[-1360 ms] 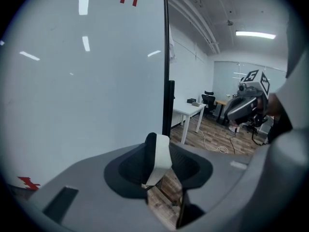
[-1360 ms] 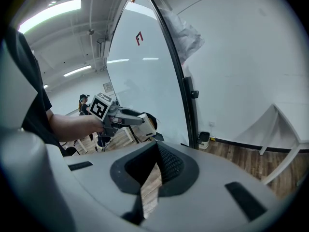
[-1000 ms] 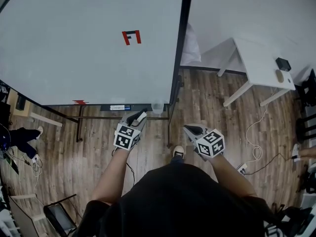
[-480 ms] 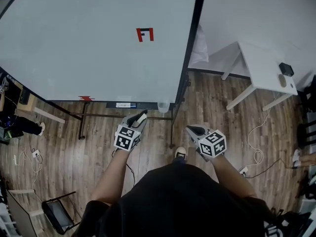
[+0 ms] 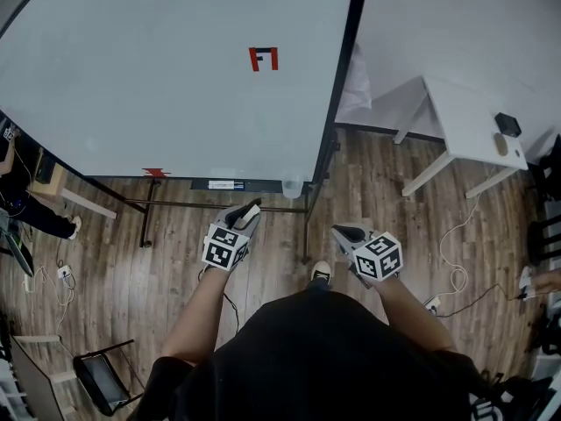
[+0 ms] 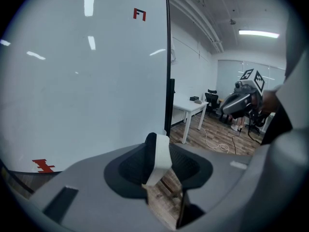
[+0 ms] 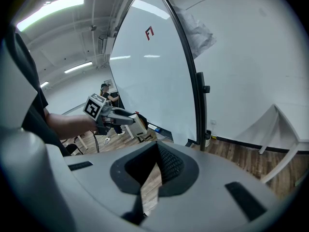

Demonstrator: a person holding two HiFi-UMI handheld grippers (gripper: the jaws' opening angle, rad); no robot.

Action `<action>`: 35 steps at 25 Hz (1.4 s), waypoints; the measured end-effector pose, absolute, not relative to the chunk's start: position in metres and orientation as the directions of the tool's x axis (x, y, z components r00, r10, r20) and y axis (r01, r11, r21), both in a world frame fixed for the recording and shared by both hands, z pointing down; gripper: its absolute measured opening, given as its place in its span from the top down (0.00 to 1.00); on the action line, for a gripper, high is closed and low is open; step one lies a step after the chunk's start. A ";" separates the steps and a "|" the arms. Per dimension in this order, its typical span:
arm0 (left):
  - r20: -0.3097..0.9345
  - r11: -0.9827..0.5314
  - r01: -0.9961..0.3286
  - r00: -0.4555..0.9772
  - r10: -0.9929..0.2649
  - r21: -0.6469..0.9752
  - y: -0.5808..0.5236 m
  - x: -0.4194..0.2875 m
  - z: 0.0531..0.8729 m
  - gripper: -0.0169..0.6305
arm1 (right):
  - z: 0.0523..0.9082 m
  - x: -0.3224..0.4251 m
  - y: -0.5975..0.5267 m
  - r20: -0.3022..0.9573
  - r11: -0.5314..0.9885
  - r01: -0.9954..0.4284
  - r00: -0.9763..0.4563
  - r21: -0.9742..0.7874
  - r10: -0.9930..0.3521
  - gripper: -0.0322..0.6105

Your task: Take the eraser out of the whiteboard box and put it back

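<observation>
A white eraser (image 6: 160, 154) sits clamped between the jaws of my left gripper (image 5: 248, 210), which is shut on it and held a little short of the whiteboard (image 5: 175, 77). From the right gripper view the eraser (image 7: 139, 125) shows as a pale block at that gripper's tip. The whiteboard box (image 5: 215, 184) is a dark narrow tray along the board's bottom edge, just beyond the eraser. My right gripper (image 5: 342, 231) hangs to the right of the board's black frame, shut and with nothing in it.
A clear cup (image 5: 292, 188) hangs at the tray's right end. The board's stand legs (image 5: 145, 222) reach onto the wooden floor. A white table (image 5: 469, 117) stands at the right by the wall, with cables (image 5: 456, 270) below it. A folding chair (image 5: 101, 384) is at the lower left.
The whiteboard has shifted rightward in the head view. Both grippers keep their pose, and the eraser stays in the left one.
</observation>
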State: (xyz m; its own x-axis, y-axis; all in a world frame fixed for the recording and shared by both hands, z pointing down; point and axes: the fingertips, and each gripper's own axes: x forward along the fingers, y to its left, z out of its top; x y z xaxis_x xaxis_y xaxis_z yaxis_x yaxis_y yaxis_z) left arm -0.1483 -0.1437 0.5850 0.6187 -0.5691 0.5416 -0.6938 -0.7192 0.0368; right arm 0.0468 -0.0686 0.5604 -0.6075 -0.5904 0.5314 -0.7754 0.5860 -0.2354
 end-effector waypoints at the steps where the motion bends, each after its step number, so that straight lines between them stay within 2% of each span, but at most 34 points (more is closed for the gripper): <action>1: 0.542 -0.719 -0.694 0.619 -0.569 0.037 -0.143 -0.149 0.585 0.74 | 0.561 0.047 -0.068 0.532 0.586 -0.776 -0.607 -0.235 -0.591 0.96; 35: 0.536 -0.738 -0.673 0.640 -0.550 0.046 -0.169 -0.101 0.582 0.74 | 0.578 0.077 -0.077 0.543 0.558 -0.784 -0.603 -0.271 -0.584 0.96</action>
State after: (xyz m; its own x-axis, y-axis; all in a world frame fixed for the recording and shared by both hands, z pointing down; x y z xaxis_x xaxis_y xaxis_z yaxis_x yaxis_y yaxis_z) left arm -0.1014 -0.1687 0.5825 0.6401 -0.5503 0.5362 -0.6731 -0.7381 0.0459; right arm 0.0772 -0.0771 0.5777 -0.6035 -0.5840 0.5430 -0.7842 0.5581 -0.2712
